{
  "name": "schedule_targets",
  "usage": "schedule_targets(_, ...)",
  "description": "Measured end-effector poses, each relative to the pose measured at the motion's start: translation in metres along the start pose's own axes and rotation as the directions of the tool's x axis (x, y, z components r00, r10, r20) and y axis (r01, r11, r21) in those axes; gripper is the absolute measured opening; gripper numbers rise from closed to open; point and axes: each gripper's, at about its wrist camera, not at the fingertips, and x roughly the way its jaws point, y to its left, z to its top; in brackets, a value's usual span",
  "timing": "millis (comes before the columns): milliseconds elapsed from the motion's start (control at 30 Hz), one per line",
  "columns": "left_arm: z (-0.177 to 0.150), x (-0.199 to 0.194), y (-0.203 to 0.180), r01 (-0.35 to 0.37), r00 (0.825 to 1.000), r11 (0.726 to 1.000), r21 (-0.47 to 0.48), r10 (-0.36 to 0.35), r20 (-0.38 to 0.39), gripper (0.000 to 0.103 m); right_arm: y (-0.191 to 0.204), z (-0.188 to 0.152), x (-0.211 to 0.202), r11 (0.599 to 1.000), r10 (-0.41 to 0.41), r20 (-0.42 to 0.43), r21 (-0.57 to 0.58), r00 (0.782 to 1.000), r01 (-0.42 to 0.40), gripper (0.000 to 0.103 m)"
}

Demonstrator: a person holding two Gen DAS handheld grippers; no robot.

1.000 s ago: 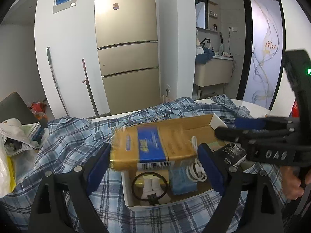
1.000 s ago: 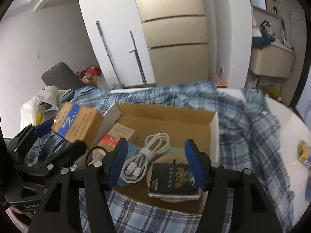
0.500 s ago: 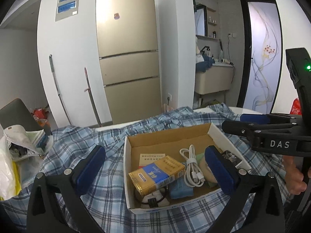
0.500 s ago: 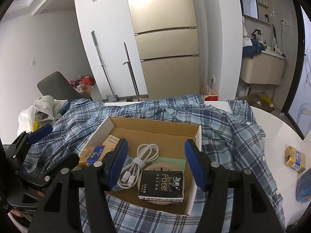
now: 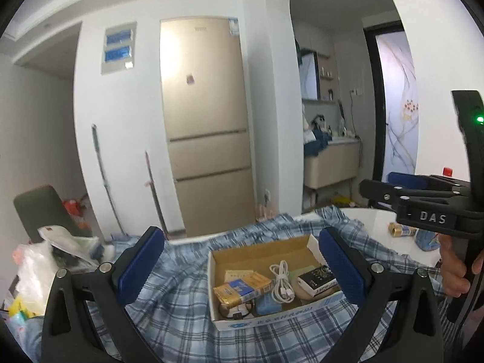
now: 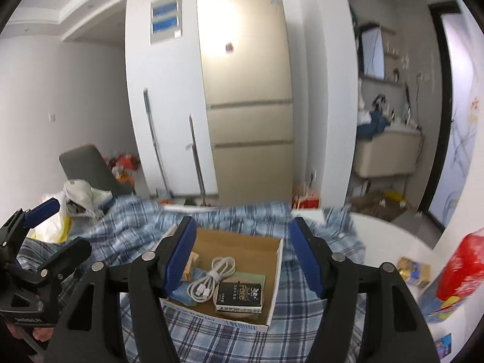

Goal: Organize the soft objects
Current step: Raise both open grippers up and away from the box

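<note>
An open cardboard box (image 5: 314,244) (image 6: 277,260) sits on a blue plaid shirt (image 5: 181,296) (image 6: 130,227) spread over the table. In it lie a gold and blue tissue pack (image 5: 242,287), a white cable (image 5: 282,281) (image 6: 211,275), a black Face tissue pack (image 5: 317,278) (image 6: 239,295) and a blue cloth (image 5: 267,304). My left gripper (image 5: 239,269) is open and empty, raised back from the box. My right gripper (image 6: 242,257) is open and empty above the box's near side.
A white table (image 6: 393,236) carries a small gold pack (image 6: 414,272) and a red bag (image 6: 462,266) on the right. Plastic bags (image 5: 33,275) lie at the left. A fridge (image 5: 205,127), two mops and a grey chair (image 6: 84,163) stand behind.
My left gripper let go of the gold and blue tissue pack, which now lies in the box. Both grippers have pulled up and back from the box.
</note>
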Motion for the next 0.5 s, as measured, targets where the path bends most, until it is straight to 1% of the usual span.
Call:
schedule_targets(33, 0.002, -0.01, -0.001, -0.003, 1.0, 1.0, 0.002, 0.003, 0.016, 0.103, 0.002, 0.0, -0.01, 1.0, -0.014, 0.027, -0.005, 1.0, 0.014, 0.068)
schedule_targets(67, 0.004, -0.016, -0.002, -0.004, 1.0, 1.0, 0.004, 0.004, 0.026, 0.103, 0.004, 0.001, -0.019, 0.999, -0.035, 0.054, -0.011, 0.998, 0.036, 0.073)
schedule_targets(133, 0.006, -0.034, -0.004, -0.012, 0.998, 1.0, 0.002, 0.012, 0.06, 0.103, 0.008, 0.0, -0.036, 0.998, -0.051, 0.099, -0.019, 0.994, 0.053, 0.076)
schedule_targets(167, 0.007, -0.043, -0.004, -0.016, 0.997, 1.0, -0.002, 0.016, 0.079, 0.103, 0.009, 0.0, -0.044, 0.998, -0.055, 0.117, -0.02, 0.992, 0.058, 0.08)
schedule_targets(200, 0.008, -0.048, -0.005, -0.017, 0.996, 1.0, -0.006, 0.018, 0.089, 0.103, 0.011, -0.001, -0.05, 0.998, -0.059, 0.131, -0.022, 0.99, 0.063, 0.085)
schedule_targets(233, 0.009, -0.056, -0.005, -0.019, 0.994, 1.0, -0.015, 0.02, 0.104, 0.103, 0.012, -0.002, -0.057, 0.998, -0.062, 0.146, -0.021, 0.987, 0.066, 0.087)
schedule_targets(300, 0.008, -0.068, -0.007, -0.017, 0.992, 0.999, -0.03, 0.02, 0.123, 0.103, 0.013, -0.005, -0.069, 0.997, -0.069, 0.18, -0.014, 0.981, 0.072, 0.099)
schedule_targets(333, 0.008, -0.071, -0.008, -0.02, 0.992, 0.999, -0.033, 0.024, 0.125, 0.103, 0.014, -0.007, -0.074, 0.997, -0.067, 0.195, -0.013, 0.979, 0.071, 0.101)
schedule_targets(400, 0.005, -0.076, -0.01, -0.027, 0.993, 0.999, -0.03, 0.03, 0.117, 0.103, 0.014, -0.013, -0.081, 0.997, -0.065, 0.214, -0.02, 0.975, 0.071, 0.103)
schedule_targets(500, -0.004, -0.083, -0.013, -0.037, 0.991, 0.998, -0.048, 0.043, 0.123, 0.103, 0.017, -0.024, -0.083, 0.996, -0.073, 0.215, -0.04, 0.974, 0.084, 0.103)
